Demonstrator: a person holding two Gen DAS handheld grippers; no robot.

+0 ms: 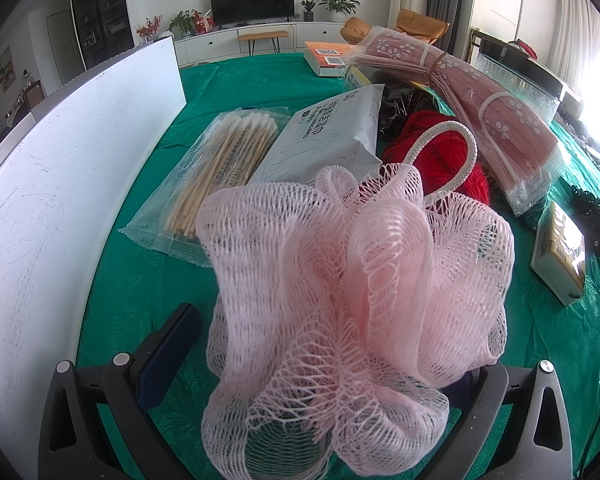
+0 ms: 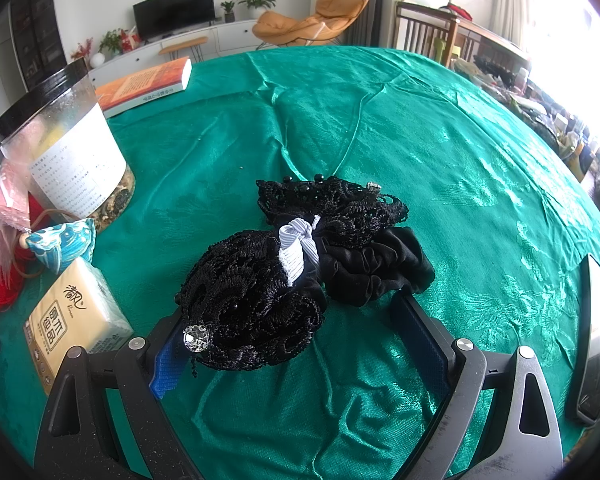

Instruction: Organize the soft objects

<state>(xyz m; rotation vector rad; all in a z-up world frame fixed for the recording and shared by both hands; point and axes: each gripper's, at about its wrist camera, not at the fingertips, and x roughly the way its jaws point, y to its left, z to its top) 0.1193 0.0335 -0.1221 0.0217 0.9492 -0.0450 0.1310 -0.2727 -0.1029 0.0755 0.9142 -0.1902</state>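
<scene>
Green tablecloth [image 1: 236, 80] underlies pink loofah [image 1: 352, 312], sitting between left jaws.

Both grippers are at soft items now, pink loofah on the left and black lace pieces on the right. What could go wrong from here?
1. The pink loofah bulges well past the left gripper; its loose mesh could snag a finger.
2. The black lace hair piece overlaps the black scrunchie, so the right gripper may drag both.
3. The rhinestone sits by the blue finger pad and could make the grip slip.
</scene>
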